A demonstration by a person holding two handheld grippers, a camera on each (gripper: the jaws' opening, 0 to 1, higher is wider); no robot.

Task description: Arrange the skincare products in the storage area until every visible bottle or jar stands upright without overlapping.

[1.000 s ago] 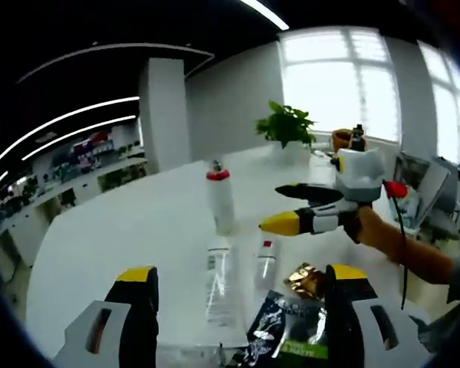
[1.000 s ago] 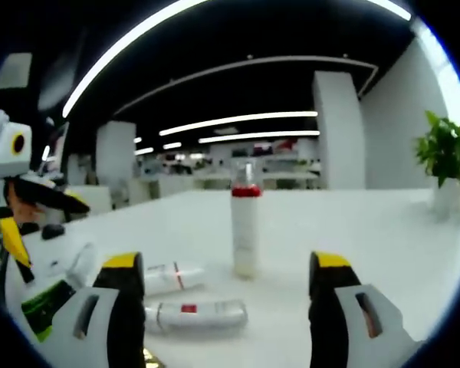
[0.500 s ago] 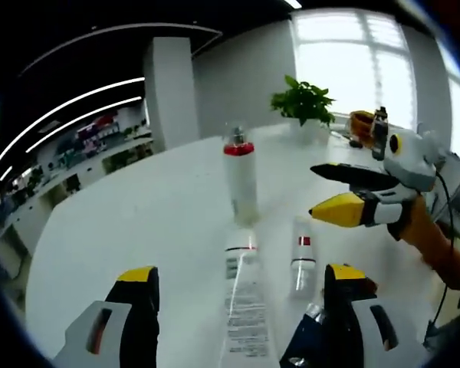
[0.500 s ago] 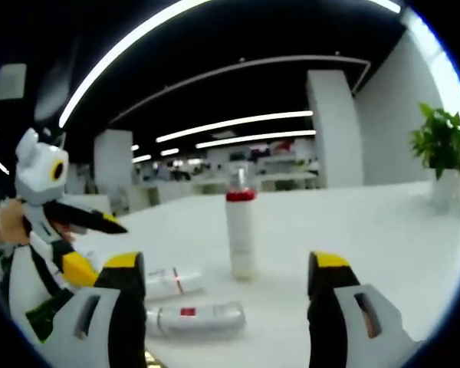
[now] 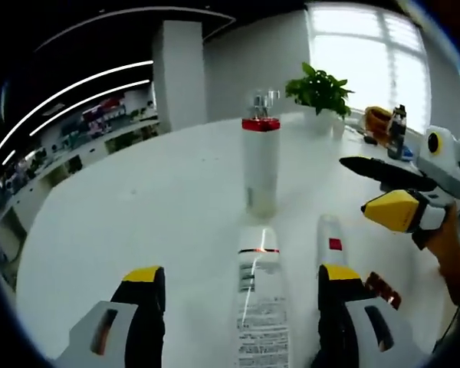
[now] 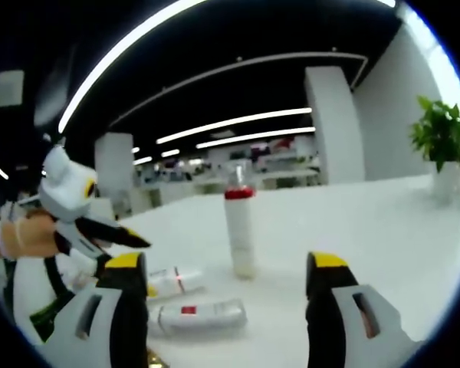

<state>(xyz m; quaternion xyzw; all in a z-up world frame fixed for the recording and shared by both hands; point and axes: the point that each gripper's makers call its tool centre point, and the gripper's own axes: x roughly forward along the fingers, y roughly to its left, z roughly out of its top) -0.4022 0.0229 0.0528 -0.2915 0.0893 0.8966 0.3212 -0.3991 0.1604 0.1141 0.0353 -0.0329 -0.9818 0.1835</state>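
Both the left gripper [image 5: 234, 285] and right gripper [image 6: 222, 270] gape empty over a glossy white table [image 5: 138, 222] where a cylindrical red-collared pump bottle [image 5: 261, 165] stands behind two flat-lying tubes [image 5: 259, 314]

Over 1 second the left gripper [image 5: 234, 287] has moved forward over the tabletop [image 5: 138, 222], bringing the lying tube [image 5: 258, 307] between its fingers. In the right gripper view it [image 6: 130, 238] has advanced toward the 2 lying tubes [image 6: 199, 314].

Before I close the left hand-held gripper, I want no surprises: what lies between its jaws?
In the left gripper view, the lying tube runs lengthwise between the open left hand-held gripper jaws; the upright bottle stands beyond it.
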